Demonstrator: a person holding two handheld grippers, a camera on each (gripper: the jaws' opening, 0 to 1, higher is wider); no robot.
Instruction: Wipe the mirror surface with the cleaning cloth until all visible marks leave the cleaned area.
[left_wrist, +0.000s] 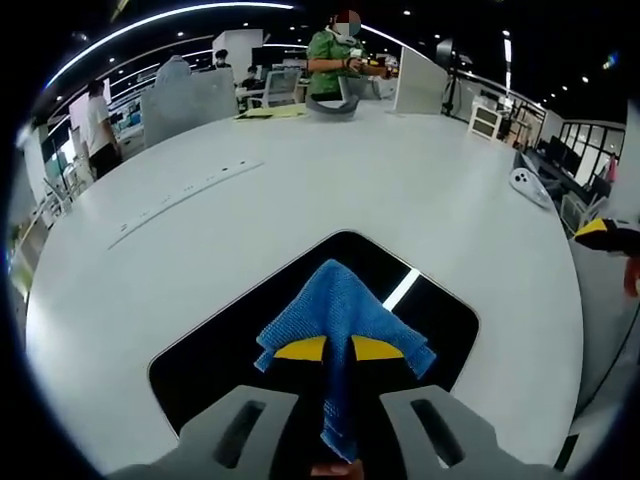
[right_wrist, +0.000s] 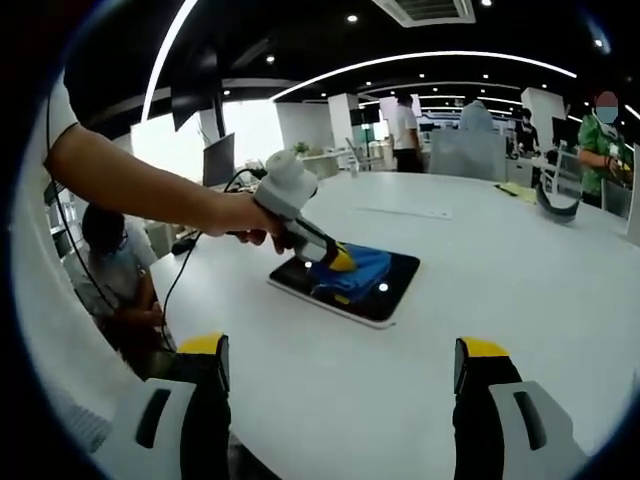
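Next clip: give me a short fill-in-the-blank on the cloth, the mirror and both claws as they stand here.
1. The left claw is shut on the ____ cleaning cloth.
2. The cloth rests on the dark ____, which lies flat on the white table.
3. The right claw stands ____, holding nothing, above the table.

Missing words: blue; mirror; open

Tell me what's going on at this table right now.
A person is wiping a dark rectangular mirror lying flat on a white table. The left gripper is shut on a blue cleaning cloth and presses it onto the mirror. The right gripper hangs open above the table, off to the side, holding nothing. I can't make out marks on the mirror, so how far the cleaning has got is unclear. Other people stand in the background.
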